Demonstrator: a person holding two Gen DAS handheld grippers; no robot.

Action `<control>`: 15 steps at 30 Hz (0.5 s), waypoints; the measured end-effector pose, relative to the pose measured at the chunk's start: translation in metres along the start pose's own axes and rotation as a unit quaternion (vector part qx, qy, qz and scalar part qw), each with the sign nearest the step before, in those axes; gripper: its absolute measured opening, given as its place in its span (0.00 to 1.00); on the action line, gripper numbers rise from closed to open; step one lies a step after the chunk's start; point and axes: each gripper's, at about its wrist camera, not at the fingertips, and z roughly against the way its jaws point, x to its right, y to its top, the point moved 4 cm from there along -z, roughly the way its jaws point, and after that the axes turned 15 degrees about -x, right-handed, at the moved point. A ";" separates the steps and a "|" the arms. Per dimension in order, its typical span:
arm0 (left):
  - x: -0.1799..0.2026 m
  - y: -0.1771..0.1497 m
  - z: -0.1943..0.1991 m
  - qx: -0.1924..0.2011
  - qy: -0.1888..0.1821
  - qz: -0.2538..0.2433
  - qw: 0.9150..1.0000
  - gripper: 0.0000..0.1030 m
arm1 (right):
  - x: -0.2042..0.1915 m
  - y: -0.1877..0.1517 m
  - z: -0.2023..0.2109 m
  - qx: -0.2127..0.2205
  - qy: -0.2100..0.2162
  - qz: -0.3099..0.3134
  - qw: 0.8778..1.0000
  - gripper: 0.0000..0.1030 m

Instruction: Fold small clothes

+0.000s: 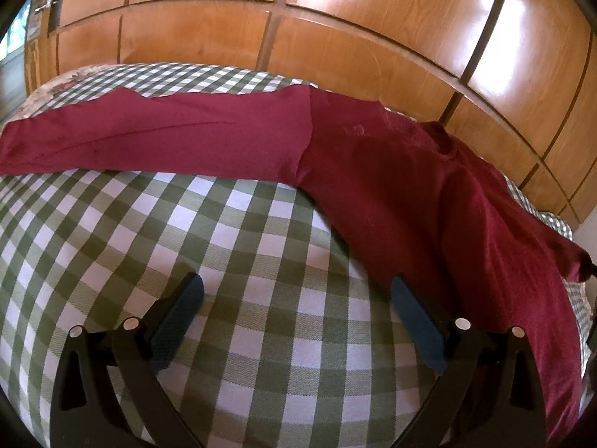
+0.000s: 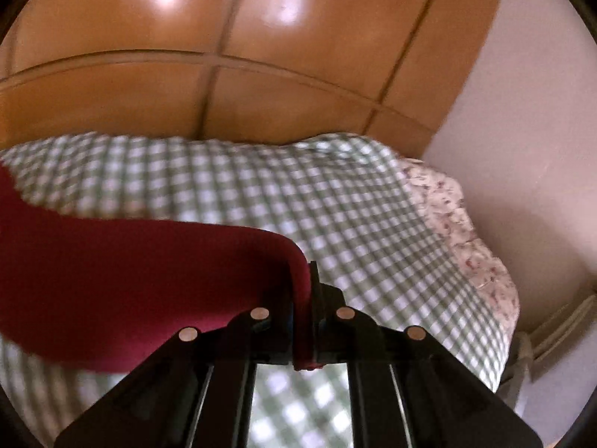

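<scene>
Right gripper (image 2: 306, 283) clamped on red garment (image 2: 130, 280)

The garment (image 1: 224, 138) is matt maroon cloth, smooth and finely knit, and the sheet (image 1: 231, 246) under it is a woven green-and-white check with a visible coarse weave. The wardrobe (image 1: 373, 18) is glossy varnished wood with bright glare patches. The left gripper (image 1: 296, 298) is matt black plastic with dull blue, finely textured pads (image 1: 418, 321) and small shiny metal pins.
</scene>
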 end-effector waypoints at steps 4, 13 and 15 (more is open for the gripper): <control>0.000 0.001 -0.002 -0.001 -0.001 -0.001 1.000 0.96 | 0.023 0.018 -0.030 -0.026 -0.028 -0.060 0.997 0.05; 0.000 0.002 -0.006 0.000 -0.004 -0.003 1.000 0.96 | 0.007 -0.005 -0.076 -0.083 0.019 -0.085 0.993 0.40; 0.000 0.002 -0.006 0.000 -0.006 -0.002 1.000 0.96 | 0.005 -0.013 -0.062 -0.057 0.026 -0.092 0.994 0.59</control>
